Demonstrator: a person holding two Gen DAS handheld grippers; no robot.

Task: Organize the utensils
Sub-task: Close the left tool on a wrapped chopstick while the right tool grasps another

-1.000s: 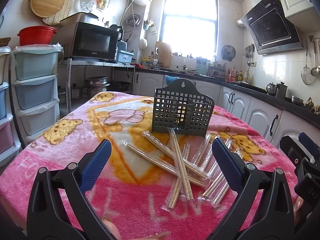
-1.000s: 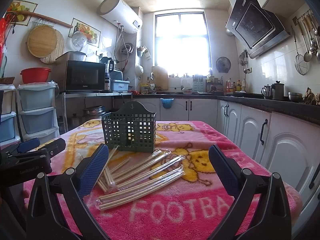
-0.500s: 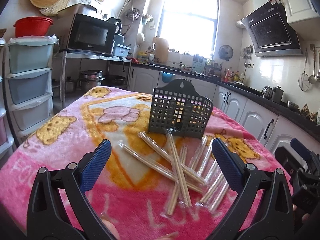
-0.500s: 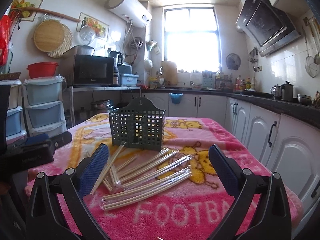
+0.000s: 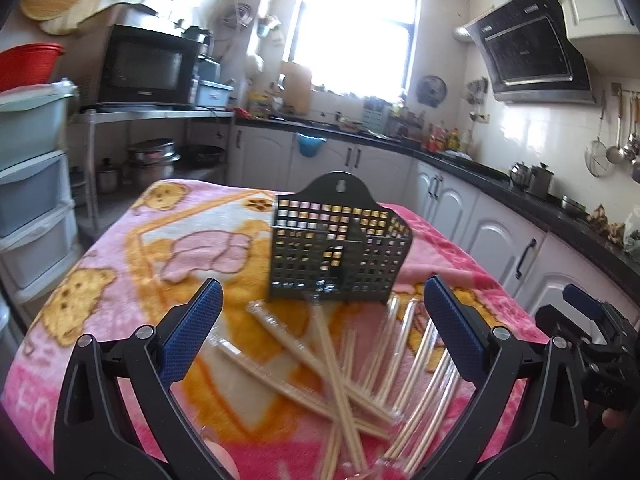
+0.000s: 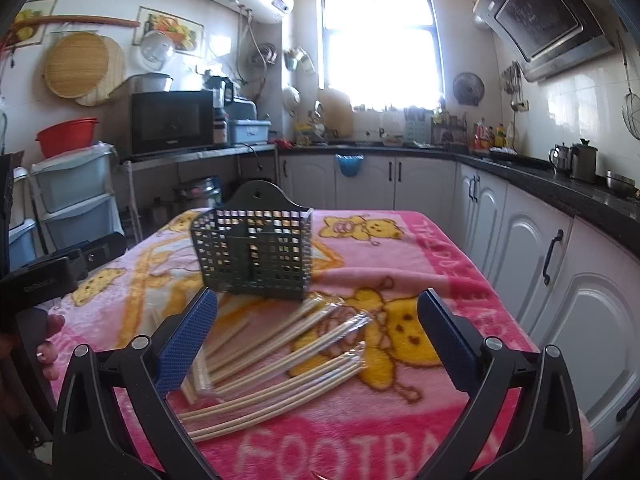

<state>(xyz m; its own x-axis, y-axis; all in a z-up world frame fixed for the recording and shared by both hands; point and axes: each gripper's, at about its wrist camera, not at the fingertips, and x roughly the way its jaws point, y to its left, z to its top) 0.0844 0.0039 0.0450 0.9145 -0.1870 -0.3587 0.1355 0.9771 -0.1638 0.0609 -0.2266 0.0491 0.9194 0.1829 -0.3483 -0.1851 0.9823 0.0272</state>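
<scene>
Your left claw [image 5: 322,332] fills the bottom of its frame, its blue-padded fingers [image 5: 192,336] spread wide apart and holding nothing. Between and below them, in the lower centre, lies a loose, crisscrossed heap of wrapped chopsticks [image 5: 360,380] on the pink bear-print blanket [image 5: 120,264] that covers the table. Just above the heap, at the frame's centre, stands the dark mesh utensil holder [image 5: 340,256], leaning in this view, its base touching the nearest chopstick tips. Your right claw [image 6: 318,334] also sits low in its frame, fingers equally far apart and empty. The chopsticks fan across its lower centre, with the holder above them, left of centre. At the far left edge, your hand [image 6: 44,344] grips the other tool's handle.
</scene>
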